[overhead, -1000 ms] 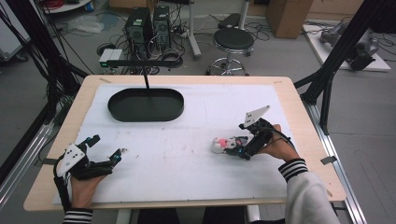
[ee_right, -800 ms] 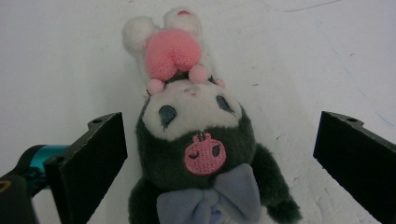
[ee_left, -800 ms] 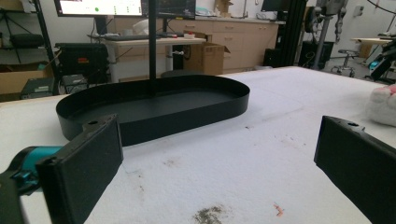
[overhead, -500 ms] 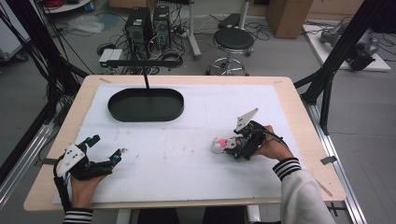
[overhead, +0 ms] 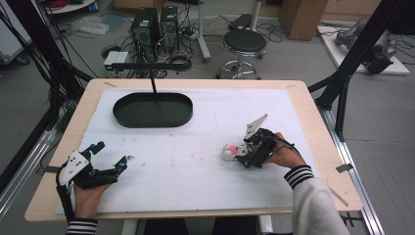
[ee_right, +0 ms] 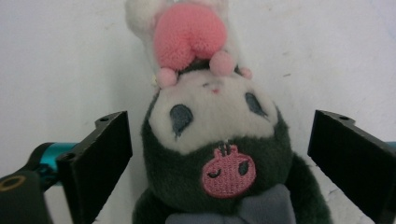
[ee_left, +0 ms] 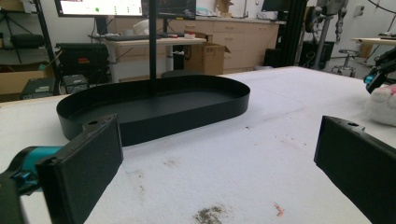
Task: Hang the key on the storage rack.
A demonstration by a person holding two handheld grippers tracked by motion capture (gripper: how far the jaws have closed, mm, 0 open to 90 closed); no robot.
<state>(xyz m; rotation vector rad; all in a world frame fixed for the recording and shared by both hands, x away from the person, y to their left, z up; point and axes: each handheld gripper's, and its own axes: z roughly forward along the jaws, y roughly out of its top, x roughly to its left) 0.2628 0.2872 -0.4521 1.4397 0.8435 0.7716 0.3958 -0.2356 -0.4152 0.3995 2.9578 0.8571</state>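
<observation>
Right claw (ee_right: 219, 154) closing since earlier | plush toy (ee_right: 212, 140) between jaws, untouched

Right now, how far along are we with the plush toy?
Done: the right hand-held gripper straddles the plush toy on the white mat. In hand: its jaws have just been closing, with gaps on both sides still. Left: grip, lift, probably carry to the empty black tray. The left hand-held gripper rests open.

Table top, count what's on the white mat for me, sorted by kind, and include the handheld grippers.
Plush toy: 1
Black oval tray: 1
Handheld grippers: 2, left gripper and right gripper
Total: 4
</observation>
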